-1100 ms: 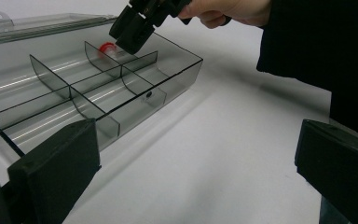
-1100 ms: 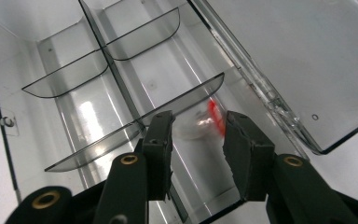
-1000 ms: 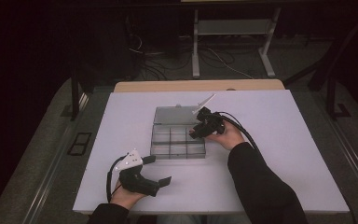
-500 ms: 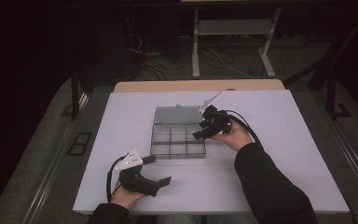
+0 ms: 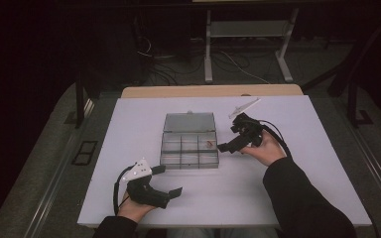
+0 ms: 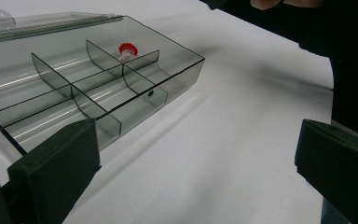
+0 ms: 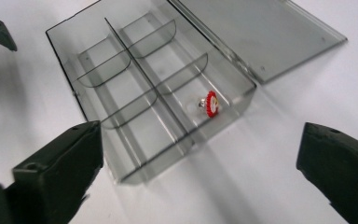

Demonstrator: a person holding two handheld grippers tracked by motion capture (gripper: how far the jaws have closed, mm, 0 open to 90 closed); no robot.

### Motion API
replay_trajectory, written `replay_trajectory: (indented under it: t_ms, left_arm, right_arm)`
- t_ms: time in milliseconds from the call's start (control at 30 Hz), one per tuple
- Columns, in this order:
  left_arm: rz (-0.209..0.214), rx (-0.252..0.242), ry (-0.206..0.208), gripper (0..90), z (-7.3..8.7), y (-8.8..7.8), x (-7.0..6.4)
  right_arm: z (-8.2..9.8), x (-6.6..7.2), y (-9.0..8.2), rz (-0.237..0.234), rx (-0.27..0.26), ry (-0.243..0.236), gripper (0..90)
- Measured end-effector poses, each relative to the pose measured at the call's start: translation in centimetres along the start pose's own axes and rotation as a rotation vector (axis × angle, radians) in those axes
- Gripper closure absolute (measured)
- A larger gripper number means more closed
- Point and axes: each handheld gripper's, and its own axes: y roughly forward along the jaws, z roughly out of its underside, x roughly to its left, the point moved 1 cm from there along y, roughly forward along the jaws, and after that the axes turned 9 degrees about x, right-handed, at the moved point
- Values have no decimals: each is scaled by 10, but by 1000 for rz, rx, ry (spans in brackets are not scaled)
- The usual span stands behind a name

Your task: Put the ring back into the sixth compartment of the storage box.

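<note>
Item one: the clear grey compartment box (image 5: 189, 148) sits near the middle of your white table (image 5: 327, 198), its hinged lid (image 5: 189, 121) swung fully open and lying flat on the far side. Dividers split the tray into six compartments, two rows of three as the high view shows them.

Item two: one small red-rimmed ring-like piece (image 7: 210, 103), with a clear or silvery part beside the red. It lies in the far-row compartment at the box's right end, on the side of your right gripper (image 5: 235, 140). In the left gripper view the same piece (image 6: 126, 49) shows at the far corner of the box, against a divider. The other five compartments hold nothing that can be made out.

Item three: your right gripper is held just beside the box's right edge, above the table. Its jaws have just been opening and now stand spread wide; nothing lies between them, and the red piece is down in the box, apart from both pads.

Item four: your left gripper (image 5: 170, 180) rests low on the table, near the box's front left corner but clear of it. Its jaws are also spread wide, with only bare table between them.
</note>
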Motion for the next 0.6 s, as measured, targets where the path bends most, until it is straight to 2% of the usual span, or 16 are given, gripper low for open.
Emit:
replay_trajectory:
  t_ms: [267, 600]
  left_arm:
    - [-4, -3, -4, 0, 0, 0, 0]
    - [-6, -3, -6, 0, 0, 0, 0]
  right_arm:
    - [21, -1, -16, -2, -22, 18, 6]
    - [50, 5, -37, 18, -51, 28, 6]
